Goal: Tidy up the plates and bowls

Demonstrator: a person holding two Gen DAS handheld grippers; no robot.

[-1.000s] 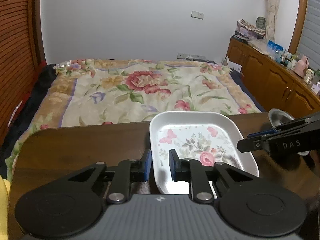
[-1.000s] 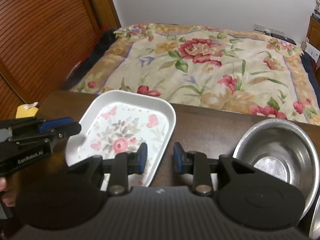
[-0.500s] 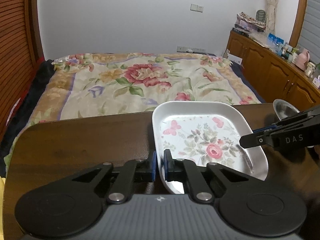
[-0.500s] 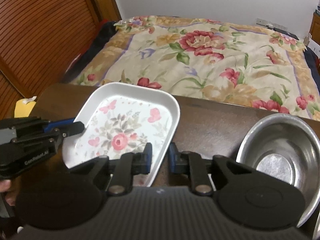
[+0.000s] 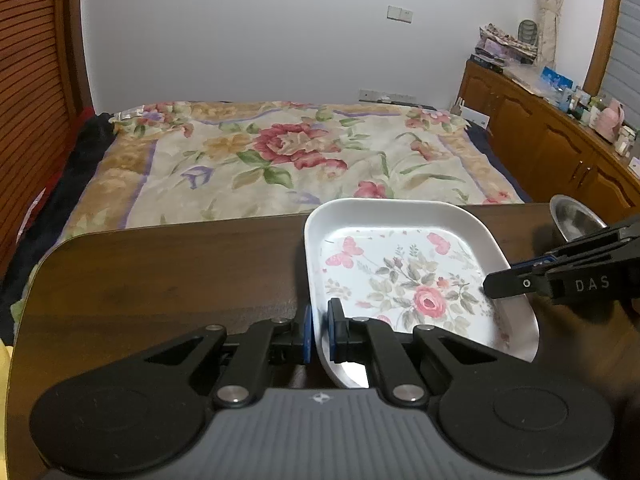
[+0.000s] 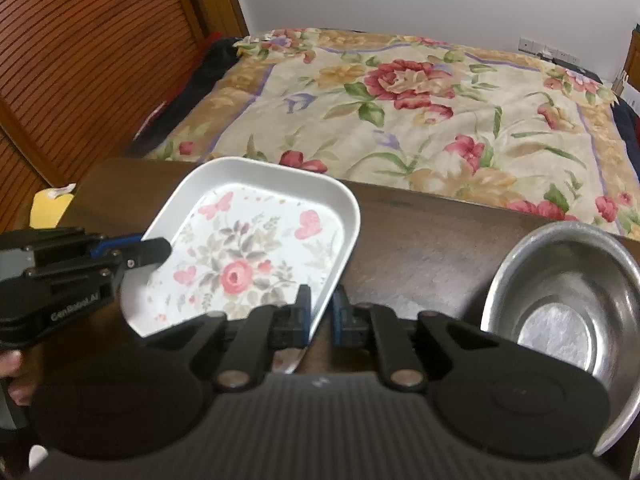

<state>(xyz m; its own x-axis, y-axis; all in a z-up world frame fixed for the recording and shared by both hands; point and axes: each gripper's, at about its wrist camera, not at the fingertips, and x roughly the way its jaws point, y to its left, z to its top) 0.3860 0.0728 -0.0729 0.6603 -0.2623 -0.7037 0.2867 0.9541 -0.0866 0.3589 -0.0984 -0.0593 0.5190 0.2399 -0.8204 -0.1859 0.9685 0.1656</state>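
A white square plate [image 5: 404,276] with a flower and butterfly print is held tilted above the dark wooden table [image 5: 160,272]. My left gripper [image 5: 318,332] is shut on the plate's left rim. My right gripper [image 6: 321,314] is shut on the plate's [image 6: 256,256] right rim. Each gripper shows from the side in the other's view: the right one [image 5: 560,280], the left one [image 6: 80,264]. A steel bowl [image 6: 560,304] stands on the table to the right of the plate, also seen small in the left wrist view [image 5: 574,220].
A bed with a floral cover [image 5: 288,160] lies beyond the table's far edge. A wooden cabinet [image 5: 560,148] with clutter runs along the right wall. A slatted wooden door [image 6: 80,60] is at the left. A yellow object [image 6: 50,208] sits past the table's left end.
Both grippers closed from open onto the plate's opposite rims. The plate has risen and tilted off the table.
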